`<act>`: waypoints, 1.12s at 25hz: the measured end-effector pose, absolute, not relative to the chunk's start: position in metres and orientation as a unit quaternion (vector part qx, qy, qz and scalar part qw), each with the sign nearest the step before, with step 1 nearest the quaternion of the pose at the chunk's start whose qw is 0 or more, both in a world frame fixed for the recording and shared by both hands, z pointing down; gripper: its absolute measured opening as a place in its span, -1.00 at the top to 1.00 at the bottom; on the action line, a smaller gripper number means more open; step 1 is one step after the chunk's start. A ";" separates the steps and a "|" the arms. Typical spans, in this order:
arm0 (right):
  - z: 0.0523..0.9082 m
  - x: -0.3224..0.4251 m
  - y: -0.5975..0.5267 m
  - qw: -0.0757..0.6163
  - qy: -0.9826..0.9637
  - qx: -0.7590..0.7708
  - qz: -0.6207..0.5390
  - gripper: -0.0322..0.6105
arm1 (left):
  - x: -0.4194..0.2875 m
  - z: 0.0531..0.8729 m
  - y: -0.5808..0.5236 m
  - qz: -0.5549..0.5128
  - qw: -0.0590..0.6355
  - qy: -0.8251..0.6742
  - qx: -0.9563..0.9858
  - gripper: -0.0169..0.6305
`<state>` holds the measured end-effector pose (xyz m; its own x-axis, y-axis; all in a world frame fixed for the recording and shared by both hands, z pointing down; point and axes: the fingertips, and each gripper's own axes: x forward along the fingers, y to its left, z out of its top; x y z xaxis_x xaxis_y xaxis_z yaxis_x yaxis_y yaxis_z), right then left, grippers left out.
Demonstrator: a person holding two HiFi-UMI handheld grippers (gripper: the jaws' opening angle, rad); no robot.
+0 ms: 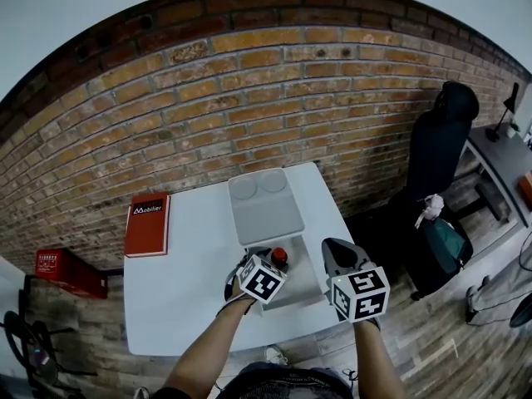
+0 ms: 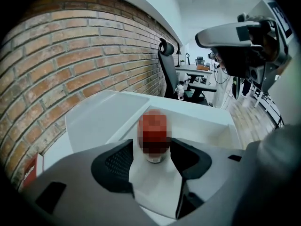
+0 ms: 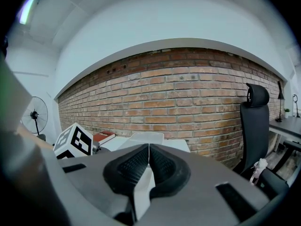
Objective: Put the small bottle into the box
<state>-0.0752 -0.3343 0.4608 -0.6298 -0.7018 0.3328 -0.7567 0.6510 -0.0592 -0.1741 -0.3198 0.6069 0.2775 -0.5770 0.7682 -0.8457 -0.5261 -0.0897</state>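
The small bottle (image 1: 280, 256) with a red cap stands upright inside the grey box (image 1: 309, 293) near the front edge of the white table (image 1: 191, 289). In the left gripper view the bottle (image 2: 153, 138) rests on the box's floor (image 2: 207, 126), between my left gripper's (image 2: 151, 163) pads, with a thin gap on each side. My left gripper (image 1: 268, 260) is open around it. The box's lid (image 1: 264, 206) lies open behind it, towards the wall. My right gripper (image 1: 337, 252) hovers over the box's right side, shut and empty, its pads touching (image 3: 148, 157).
A red book (image 1: 147, 224) lies at the table's left edge. A brick wall (image 1: 249, 98) runs behind the table. A black office chair (image 1: 436, 152) stands to the right, and a red crate (image 1: 66, 271) sits on the floor at left. A standing fan (image 3: 34, 117) is at far left.
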 end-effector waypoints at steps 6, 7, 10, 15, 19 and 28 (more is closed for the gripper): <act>0.461 -0.079 -0.329 0.142 -0.905 0.389 0.098 0.83 | -0.180 0.597 -0.311 0.378 0.180 -0.480 0.771 0.16; 0.460 -0.080 -0.328 0.142 -0.907 0.385 0.098 0.84 | -0.182 0.594 -0.309 0.374 0.180 -0.485 0.769 0.16; 0.456 -0.085 -0.325 0.141 -0.913 0.371 0.096 0.83 | -0.188 0.584 -0.304 0.362 0.183 -0.502 0.764 0.16; 0.450 -0.091 -0.316 0.139 -0.922 0.350 0.088 0.83 | -0.198 0.566 -0.291 0.335 0.186 -0.534 0.753 0.19; 0.445 -0.094 -0.308 0.141 -0.929 0.331 0.082 0.83 | -0.209 0.545 -0.283 0.301 0.189 -0.570 0.741 0.26; 0.432 -0.089 -0.291 0.134 -0.942 0.300 0.071 0.83 | -0.226 0.482 -0.259 0.210 0.169 -0.647 0.713 0.52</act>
<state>-0.0891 -0.2913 0.4318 -0.7836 -0.5468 0.2948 -0.5847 0.8095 -0.0529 -0.2258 -0.2591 0.4825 0.0748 -0.8525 0.5174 -0.9939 -0.1059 -0.0309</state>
